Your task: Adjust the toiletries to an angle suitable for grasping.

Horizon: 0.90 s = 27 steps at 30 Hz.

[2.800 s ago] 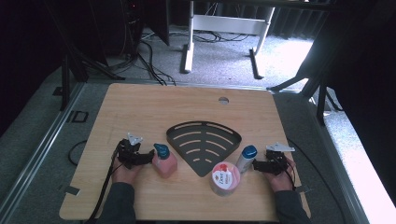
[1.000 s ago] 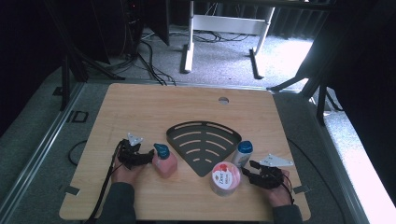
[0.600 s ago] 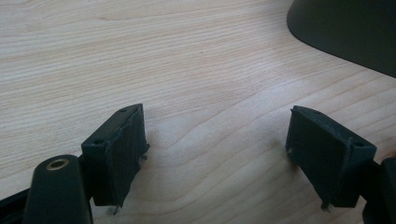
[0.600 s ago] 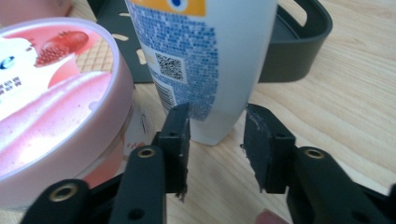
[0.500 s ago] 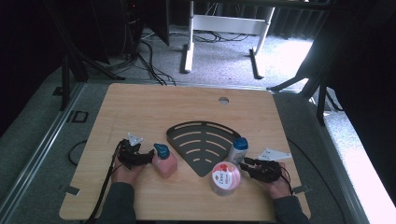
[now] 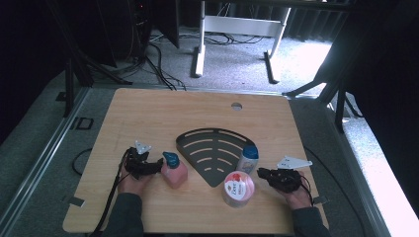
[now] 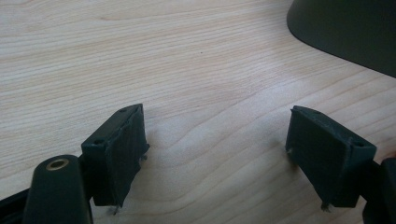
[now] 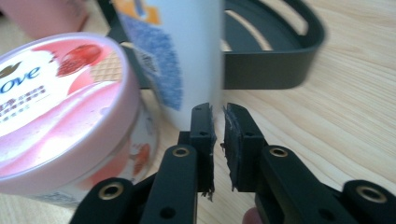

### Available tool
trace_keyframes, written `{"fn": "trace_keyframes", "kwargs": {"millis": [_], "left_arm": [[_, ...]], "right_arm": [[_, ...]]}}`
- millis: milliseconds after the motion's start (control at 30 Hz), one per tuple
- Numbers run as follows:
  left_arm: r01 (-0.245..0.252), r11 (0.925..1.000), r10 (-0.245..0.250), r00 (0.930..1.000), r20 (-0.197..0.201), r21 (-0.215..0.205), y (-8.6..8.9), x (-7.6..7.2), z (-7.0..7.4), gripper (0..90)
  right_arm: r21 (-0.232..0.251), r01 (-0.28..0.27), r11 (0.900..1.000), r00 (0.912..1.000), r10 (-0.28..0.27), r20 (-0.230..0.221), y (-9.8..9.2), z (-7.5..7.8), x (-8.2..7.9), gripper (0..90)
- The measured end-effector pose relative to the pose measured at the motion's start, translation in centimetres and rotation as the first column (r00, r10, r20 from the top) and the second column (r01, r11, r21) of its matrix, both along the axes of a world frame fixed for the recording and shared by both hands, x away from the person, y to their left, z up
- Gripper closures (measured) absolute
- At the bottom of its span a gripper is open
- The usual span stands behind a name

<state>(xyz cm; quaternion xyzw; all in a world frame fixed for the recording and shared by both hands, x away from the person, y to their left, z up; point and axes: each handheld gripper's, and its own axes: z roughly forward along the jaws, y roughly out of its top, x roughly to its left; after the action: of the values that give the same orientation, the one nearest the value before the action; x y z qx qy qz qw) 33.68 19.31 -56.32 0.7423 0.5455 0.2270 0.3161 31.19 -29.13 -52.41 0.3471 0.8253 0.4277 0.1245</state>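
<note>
White blue-capped bottle (image 6: 247,159), upright, touching the black rack's (image 6: 212,153) edge

— What can you read on your table?

— Look at the tub (image 8: 65,116) in your right gripper view: its pink lid carries the brand "Dove", with the first letter cut off at the edge, beside a strawberry picture. You see the same word on that lid from the high view (image 6: 238,185).

— And the bottle (image 8: 175,51) behind it?

— You see a blue and orange label there, but its print is too blurred to read.
</note>
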Motion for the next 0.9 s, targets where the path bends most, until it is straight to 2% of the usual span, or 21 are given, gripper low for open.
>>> {"fn": "trace_keyframes", "kwargs": {"millis": [100, 167, 267, 400, 667, 900], "left_arm": [[0.000, 1.0000, 0.000, 1.0000, 0.000, 0.000, 0.0, 0.0, 0.0, 20.5], [0.000, 1.0000, 0.000, 1.0000, 0.000, 0.001, 0.0, 0.0, 0.0, 20.5], [0.000, 1.0000, 0.000, 1.0000, 0.000, 0.001, 0.0, 0.0, 0.0, 20.5], [0.000, 1.0000, 0.000, 1.0000, 0.000, 0.000, 0.0, 0.0, 0.0, 20.5], [0.003, 1.0000, -0.003, 1.0000, 0.000, 0.000, 0.0, 0.0, 0.0, 20.6], [0.003, 1.0000, -0.003, 1.0000, 0.000, 0.000, 0.0, 0.0, 0.0, 20.6]], "right_arm": [[0.028, 0.023, 0.999, 0.9997, -0.023, 0.004, -0.1, 0.4, -0.1, 83.2], [0.008, 0.048, 0.999, 0.9988, -0.048, 0.005, 0.2, 0.6, 0.0, 84.6], [0.004, 0.067, 0.998, 0.9978, -0.067, -0.003, 0.7, 0.7, 0.4, 88.6], [-0.017, 0.054, 0.998, 0.9985, -0.054, -0.008, 1.6, 0.6, 0.9, 90.0], [-0.024, 0.030, 0.999, 0.9991, -0.031, -0.028, 2.6, 0.7, 2.1, 90.0], [-0.044, -0.031, 0.999, 0.9989, 0.030, -0.036, 4.3, 1.0, 2.7, 90.0]]}}
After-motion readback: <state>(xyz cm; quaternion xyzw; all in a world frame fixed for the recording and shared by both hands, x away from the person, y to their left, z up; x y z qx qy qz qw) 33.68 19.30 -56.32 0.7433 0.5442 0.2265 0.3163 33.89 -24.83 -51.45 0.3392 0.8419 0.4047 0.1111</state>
